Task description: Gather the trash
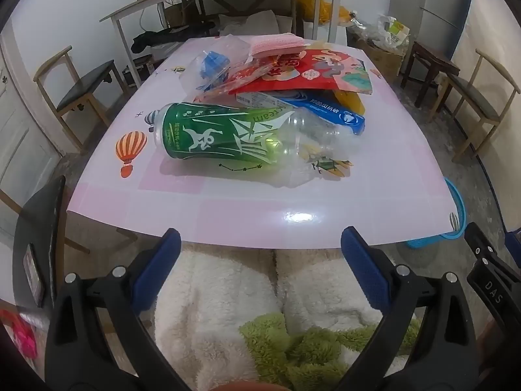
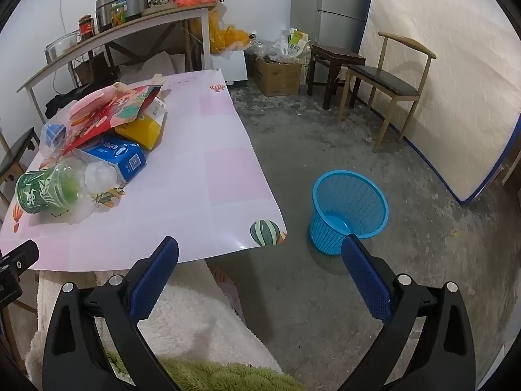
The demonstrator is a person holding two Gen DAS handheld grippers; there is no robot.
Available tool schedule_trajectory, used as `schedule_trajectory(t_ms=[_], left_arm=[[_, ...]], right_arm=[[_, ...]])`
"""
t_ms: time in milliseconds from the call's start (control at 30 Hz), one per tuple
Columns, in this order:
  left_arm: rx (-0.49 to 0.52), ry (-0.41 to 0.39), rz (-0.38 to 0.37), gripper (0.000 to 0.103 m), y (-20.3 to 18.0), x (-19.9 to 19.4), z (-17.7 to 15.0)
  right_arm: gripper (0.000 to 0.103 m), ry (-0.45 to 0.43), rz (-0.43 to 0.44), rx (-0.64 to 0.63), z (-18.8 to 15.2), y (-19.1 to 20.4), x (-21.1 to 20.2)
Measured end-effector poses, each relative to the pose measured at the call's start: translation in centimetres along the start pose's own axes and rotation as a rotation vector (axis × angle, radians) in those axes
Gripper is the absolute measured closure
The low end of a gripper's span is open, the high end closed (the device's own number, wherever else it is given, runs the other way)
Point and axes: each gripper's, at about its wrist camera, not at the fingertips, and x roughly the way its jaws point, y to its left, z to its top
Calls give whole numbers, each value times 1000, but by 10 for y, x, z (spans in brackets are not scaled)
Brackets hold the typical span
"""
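Left gripper [image 1: 260,254]: it is hanging over the near table edge with its jaws spread wide and nothing between them.
Right gripper [image 2: 260,260]: it is also gaping wide and empty, pointing down past the table's corner toward the floor.
Trash pile: it is sitting on the pink table [image 1: 228,208], toward the far side, items overlapping each other.
Bottle [image 1: 215,133]: nearest item, lying on its side; it is looking empty, so probably light, thin-walled, slippery and apt to roll or crumple; the green-labelled middle seems the best hold.
Blue box [image 1: 329,112]: it is lying just behind the bottle; likely stiff card, easy to pinch across its narrow sides.
Red snack bag [image 1: 302,71]: flat, crinkly, likely limp; an edge grip suits it.
Bin [image 2: 350,210]: the blue basket is standing on the floor beside the table, empty.
Hidden: the yellow item [image 2: 143,132] and the clear wrapping are lying partly buried; what is underneath cannot be made out.
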Motion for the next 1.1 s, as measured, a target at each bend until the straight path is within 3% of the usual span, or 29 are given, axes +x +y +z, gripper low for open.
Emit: schedule_trajectory(t_ms=[1100], left_arm=[[-2, 8, -3, 8, 0, 0, 0]], right_arm=[[5, -3, 2, 0, 1, 1, 0]])
